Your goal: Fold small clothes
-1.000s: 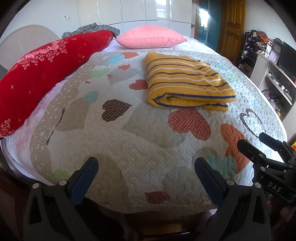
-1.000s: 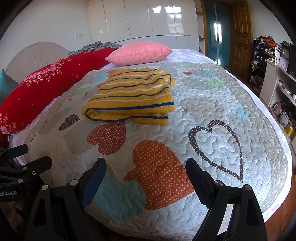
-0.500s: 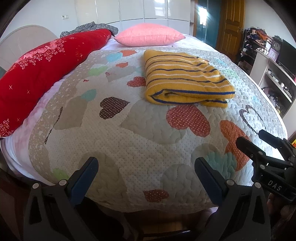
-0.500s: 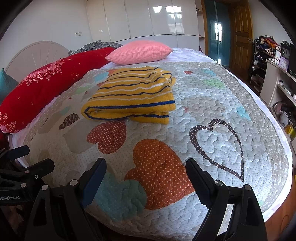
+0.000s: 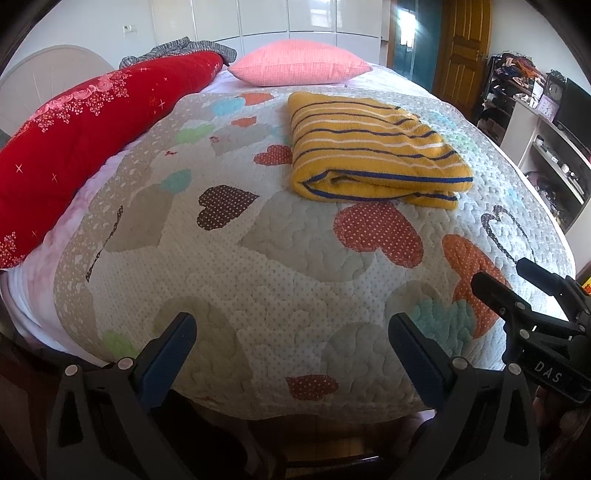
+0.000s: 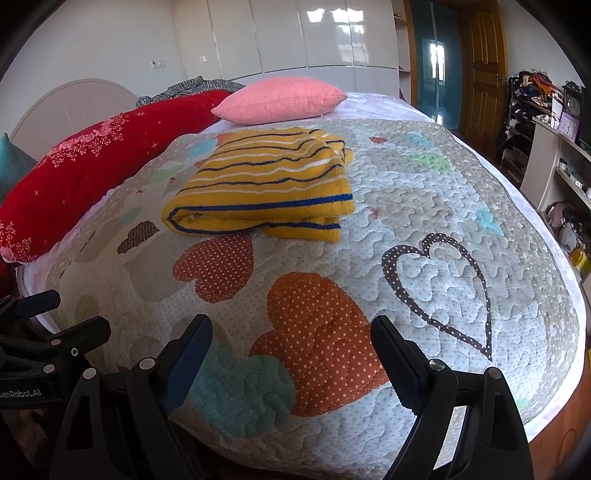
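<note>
One folded yellow striped garment (image 5: 373,155) lies mid-bed on the heart-patterned quilt (image 5: 258,266). Behind it sit one pink pillow (image 5: 299,62) and one long red bolster (image 5: 85,136). Two claws, left claw (image 5: 291,350) and right claw (image 6: 291,354), hover at the bed's near edge, jaws spread wide, holding nothing.

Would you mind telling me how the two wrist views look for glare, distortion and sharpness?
Left wrist view: fisheye bulges the quilt, dark corners, folded yellow sweater sharp. Right wrist view: same bulge, window glare on the glossy wardrobe doors.
</note>
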Available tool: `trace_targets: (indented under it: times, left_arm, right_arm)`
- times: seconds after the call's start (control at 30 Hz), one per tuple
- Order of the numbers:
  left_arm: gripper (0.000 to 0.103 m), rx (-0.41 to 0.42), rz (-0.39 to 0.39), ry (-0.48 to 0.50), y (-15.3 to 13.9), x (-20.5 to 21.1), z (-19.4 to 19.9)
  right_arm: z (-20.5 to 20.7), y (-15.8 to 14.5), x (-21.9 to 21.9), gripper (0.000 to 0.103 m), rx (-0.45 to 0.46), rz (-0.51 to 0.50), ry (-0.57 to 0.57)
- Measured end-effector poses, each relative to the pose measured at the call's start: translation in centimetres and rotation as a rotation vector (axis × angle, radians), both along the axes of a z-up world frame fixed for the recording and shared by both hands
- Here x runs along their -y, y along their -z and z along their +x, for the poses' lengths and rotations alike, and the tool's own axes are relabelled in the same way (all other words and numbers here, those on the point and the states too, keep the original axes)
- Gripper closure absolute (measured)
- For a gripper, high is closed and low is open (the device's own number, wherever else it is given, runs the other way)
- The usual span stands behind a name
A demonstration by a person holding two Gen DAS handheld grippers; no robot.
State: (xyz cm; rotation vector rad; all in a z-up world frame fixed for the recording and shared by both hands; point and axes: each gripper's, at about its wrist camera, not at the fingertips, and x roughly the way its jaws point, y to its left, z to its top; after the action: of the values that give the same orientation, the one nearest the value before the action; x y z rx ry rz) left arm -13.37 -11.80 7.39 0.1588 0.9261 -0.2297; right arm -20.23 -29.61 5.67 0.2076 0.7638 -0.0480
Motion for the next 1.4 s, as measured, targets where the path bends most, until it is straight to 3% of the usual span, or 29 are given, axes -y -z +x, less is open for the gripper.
trace_targets:
  times: [1.4]
  left_arm:
    - [0.000, -0.066, -0.005, 0.004, 1.6, -0.2, 0.5]
  right_arm:
    - [-0.1, 0.6, -0.8, 0.012, 0.001, -0.005, -0.013]
